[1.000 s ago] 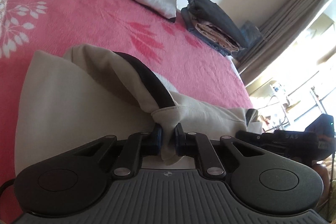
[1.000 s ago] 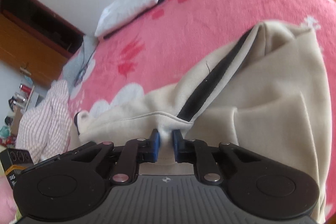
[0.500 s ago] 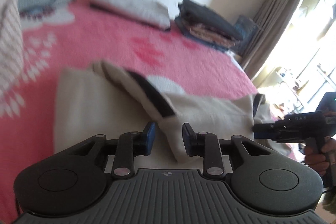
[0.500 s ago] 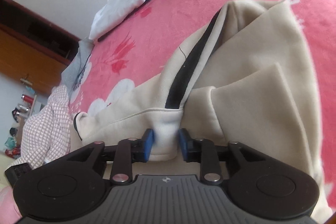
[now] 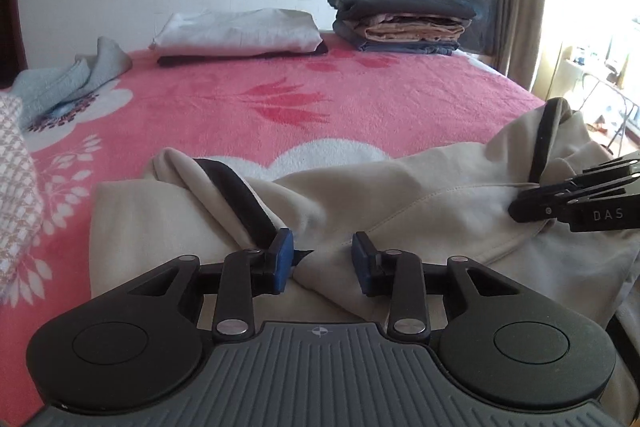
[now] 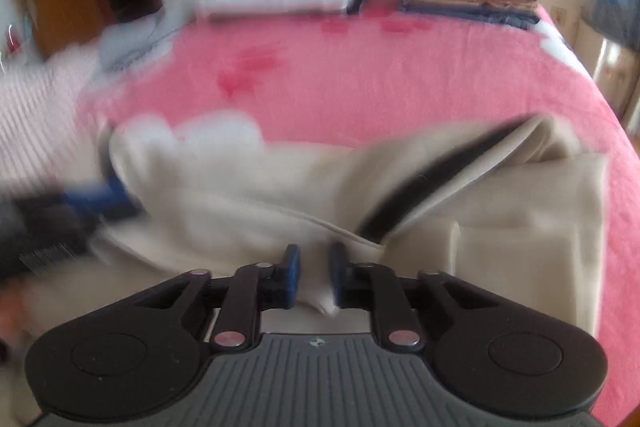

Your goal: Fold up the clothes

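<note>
— Pink floral blanket [image 5: 224, 107] covers the bed we're working over, with a pale wall behind. What do we have along the far edge?

— We see a folded white garment [image 5: 240, 33] on something dark, and beside it a stack of folded clothes [image 5: 400, 17], dark on top, tan in the middle, denim below. A light blue knit [image 5: 76, 79] lies crumpled at the left, and a checked fabric [image 5: 16, 179] sits at the near left edge.

— And the piece we're folding?

— The beige garment [image 5: 400, 195] with black stripes lies across the near part of the blanket, bunched along its middle.

— How does our left gripper [image 5: 322, 261] stand?

— Its jaws are opening; the blue pads sit apart, with a fold of the beige cloth between them but not pressed.

— And our right gripper [image 6: 314, 281]?

— Its jaws are closing, and a hem of the beige garment sits between the pads. That view is blurred, so we cannot tell whether they press it yet. In the left wrist view its fingers reach onto the cloth from the right.
</note>
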`<state>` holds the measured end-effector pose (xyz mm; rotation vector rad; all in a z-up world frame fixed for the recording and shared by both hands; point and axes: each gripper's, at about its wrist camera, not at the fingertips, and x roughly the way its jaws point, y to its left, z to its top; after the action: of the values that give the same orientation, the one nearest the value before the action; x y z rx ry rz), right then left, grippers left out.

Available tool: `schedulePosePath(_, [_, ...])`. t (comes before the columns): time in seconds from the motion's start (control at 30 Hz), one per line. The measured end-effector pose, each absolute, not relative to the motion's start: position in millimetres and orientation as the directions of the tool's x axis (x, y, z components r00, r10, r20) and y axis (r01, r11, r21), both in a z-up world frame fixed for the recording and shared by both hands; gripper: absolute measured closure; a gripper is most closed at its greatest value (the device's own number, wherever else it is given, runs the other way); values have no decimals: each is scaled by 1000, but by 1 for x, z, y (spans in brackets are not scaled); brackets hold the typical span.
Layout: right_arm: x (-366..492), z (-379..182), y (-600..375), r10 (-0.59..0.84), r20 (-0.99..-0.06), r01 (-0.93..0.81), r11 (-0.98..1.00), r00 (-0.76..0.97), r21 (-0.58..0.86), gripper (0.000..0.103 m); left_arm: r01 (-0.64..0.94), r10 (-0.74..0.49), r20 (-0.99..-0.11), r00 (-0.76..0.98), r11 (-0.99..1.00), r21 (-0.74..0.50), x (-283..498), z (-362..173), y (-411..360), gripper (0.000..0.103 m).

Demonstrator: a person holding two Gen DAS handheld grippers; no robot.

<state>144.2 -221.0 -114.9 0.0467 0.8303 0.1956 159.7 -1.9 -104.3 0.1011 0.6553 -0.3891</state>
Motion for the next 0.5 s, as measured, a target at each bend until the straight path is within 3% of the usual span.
schedulePosePath(0.2, [138,-104,-215,161,-729,-155,985,666,75,88,355,-342,-593,729,930,-101,170,-83,11,67])
schedulePosePath(0.33, [138,-83,-218,141,-649,-140,989,748,54,88,325,-306,-580,755,943,-75,188,-80,12,67])
schedulePosePath(0.5, [160,-94,-240,-45,-628,17,999,777,-51,88,241,-205,-625,753,970,-28,212,-107,21,67])
